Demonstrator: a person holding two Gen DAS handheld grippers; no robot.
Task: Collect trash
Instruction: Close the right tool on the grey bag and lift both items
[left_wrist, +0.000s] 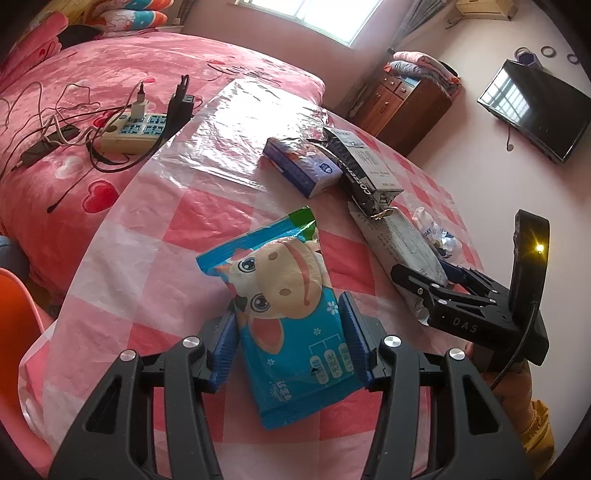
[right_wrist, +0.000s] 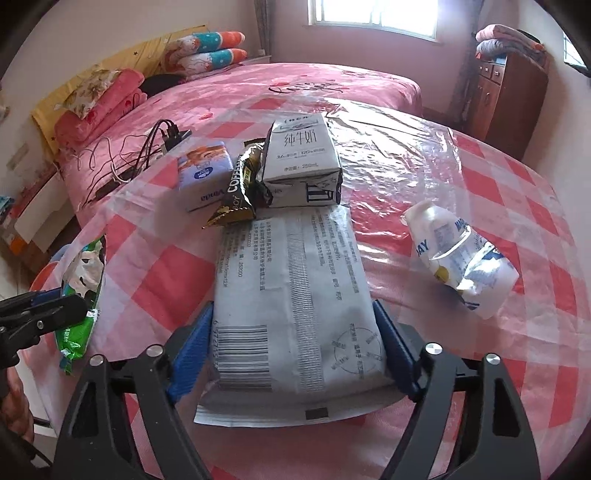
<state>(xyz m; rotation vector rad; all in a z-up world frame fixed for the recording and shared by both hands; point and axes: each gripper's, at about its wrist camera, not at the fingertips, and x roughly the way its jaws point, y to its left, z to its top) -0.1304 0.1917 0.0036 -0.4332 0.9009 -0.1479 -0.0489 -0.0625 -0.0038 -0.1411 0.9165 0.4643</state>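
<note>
Lower centre: left gripper (left_wrist: 291, 343) clenched on blue cow-print plastic packet (left_wrist: 284, 291), lifting for collection; right gripper (right_wrist: 295, 350) straddling grey printed pouch (right_wrist: 295, 291), grip uncertain.

Two cartons (right_wrist: 302, 162), three wrappers (right_wrist: 295, 306), one crumpled bottle (right_wrist: 460, 258).

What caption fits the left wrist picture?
Left gripper clamps the blue cow wrapper on the pink checked table.
</note>
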